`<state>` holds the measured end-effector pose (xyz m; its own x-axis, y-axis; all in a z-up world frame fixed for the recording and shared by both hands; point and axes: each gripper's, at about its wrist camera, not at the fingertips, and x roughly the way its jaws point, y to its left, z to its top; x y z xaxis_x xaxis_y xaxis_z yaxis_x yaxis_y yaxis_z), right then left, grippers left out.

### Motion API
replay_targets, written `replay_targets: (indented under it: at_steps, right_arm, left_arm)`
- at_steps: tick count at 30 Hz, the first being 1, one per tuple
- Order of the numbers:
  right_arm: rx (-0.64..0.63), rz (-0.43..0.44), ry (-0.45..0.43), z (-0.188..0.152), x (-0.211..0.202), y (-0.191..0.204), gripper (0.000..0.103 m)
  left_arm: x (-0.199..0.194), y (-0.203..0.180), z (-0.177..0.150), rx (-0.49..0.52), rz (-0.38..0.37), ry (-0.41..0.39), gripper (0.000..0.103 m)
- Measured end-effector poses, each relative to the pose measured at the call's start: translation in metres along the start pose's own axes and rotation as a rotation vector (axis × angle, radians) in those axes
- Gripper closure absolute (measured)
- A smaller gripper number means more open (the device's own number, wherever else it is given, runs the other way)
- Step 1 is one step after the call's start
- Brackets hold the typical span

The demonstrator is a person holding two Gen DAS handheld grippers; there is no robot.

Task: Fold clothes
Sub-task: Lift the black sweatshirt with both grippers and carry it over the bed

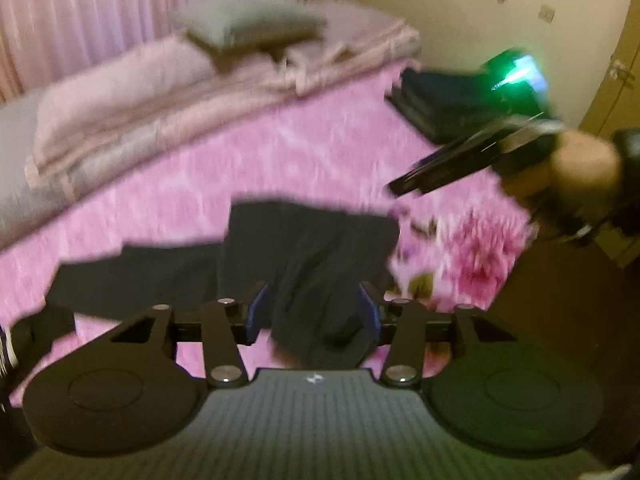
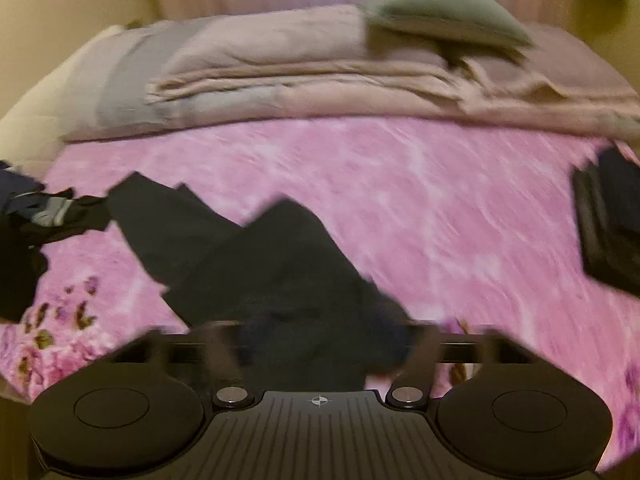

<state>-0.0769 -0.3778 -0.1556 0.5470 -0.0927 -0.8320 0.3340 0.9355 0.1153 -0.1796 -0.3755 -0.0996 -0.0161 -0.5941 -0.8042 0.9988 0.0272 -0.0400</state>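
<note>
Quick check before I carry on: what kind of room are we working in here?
Most likely a bedroom: the dark garment lies on a bed with a pink blanket, folded bedding and a grey pillow behind, curtains beyond.

Light: dim, warm indoor cast; yellowish walls, no hard shadows.
Glare: a green-white glowing light (image 1: 520,70) on the far handheld device blooms and smears in the left wrist view.
Blur: heavy motion smear in both views; the pink patterned bedspread (image 2: 400,200) streaks, and the dark crumpled garment (image 2: 260,272) loses its edges.
Sharpest: the ribbed black gripper body (image 1: 316,420) nearest the lens.
Distortion: fisheye bowing, dark corners.
</note>
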Motion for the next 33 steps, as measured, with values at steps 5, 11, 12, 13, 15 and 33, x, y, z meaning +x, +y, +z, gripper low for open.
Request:
replay_targets:
  at_steps: [5,11,12,13,15,33]
  right_arm:
    - [-0.088,0.022,0.079,-0.030,0.036,0.049,0.019]
    - [-0.325,0.098,0.135,-0.041,0.097,0.140,0.019]
    - [-0.341,0.116,0.140,-0.046,0.109,0.151,0.019]
    - [-0.354,0.132,0.150,-0.053,0.122,0.163,0.019]
    - [-0.399,0.141,0.194,-0.065,0.156,0.188,0.019]
    - [0.043,-0.190,0.013,-0.036,-0.005,0.023,0.082]
  left_arm:
    - [0.045,0.016,-0.042,0.021,-0.014,0.142,0.048]
    - [0.063,0.049,-0.073,0.031,0.016,0.210,0.045]
    - [0.065,0.053,-0.077,0.033,0.017,0.219,0.045]
    - [0.067,0.055,-0.081,0.035,0.017,0.227,0.045]
    - [0.070,0.062,-0.088,0.037,0.021,0.243,0.043]
    - [0.115,0.036,-0.045,0.290,-0.057,0.163,0.039]
